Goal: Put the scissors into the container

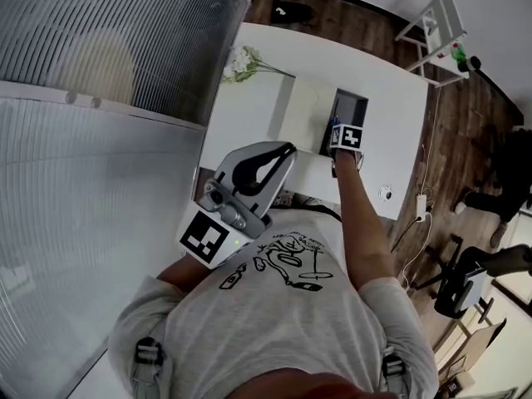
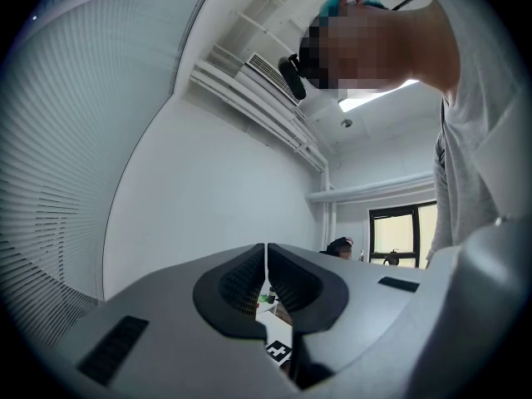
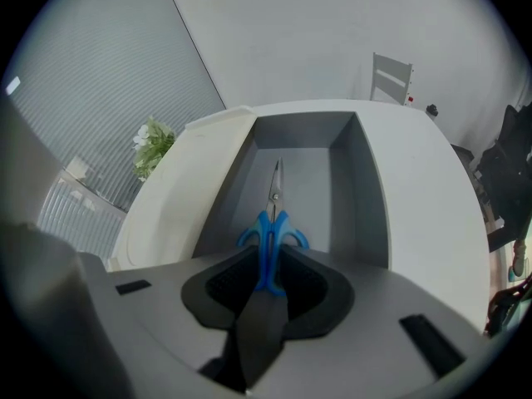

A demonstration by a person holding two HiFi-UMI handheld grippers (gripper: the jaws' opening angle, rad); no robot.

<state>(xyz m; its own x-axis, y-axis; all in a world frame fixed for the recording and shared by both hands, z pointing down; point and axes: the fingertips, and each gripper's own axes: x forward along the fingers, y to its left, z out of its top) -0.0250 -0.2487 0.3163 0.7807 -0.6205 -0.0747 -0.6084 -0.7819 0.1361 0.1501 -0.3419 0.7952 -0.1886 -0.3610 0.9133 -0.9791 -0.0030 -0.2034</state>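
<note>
My right gripper (image 3: 268,266) is shut on the blue handles of the scissors (image 3: 273,227). Their metal blades point ahead, over the inside of the grey container (image 3: 357,198), an open rectangular box on the white table. In the head view the right gripper (image 1: 343,144) hangs at the near end of that container (image 1: 356,106), with a bit of blue showing beside its marker cube. My left gripper (image 1: 274,160) is raised close to the person's chest, jaws together with nothing between them; in the left gripper view, the left gripper (image 2: 266,260) points up at the wall and ceiling.
A white table (image 1: 391,131) carries the container and a white panel (image 1: 306,116) beside it. White flowers (image 1: 241,63) lie at its left edge, by the window blinds (image 1: 100,48). A white chair (image 1: 432,27) and cables stand on the wooden floor to the right.
</note>
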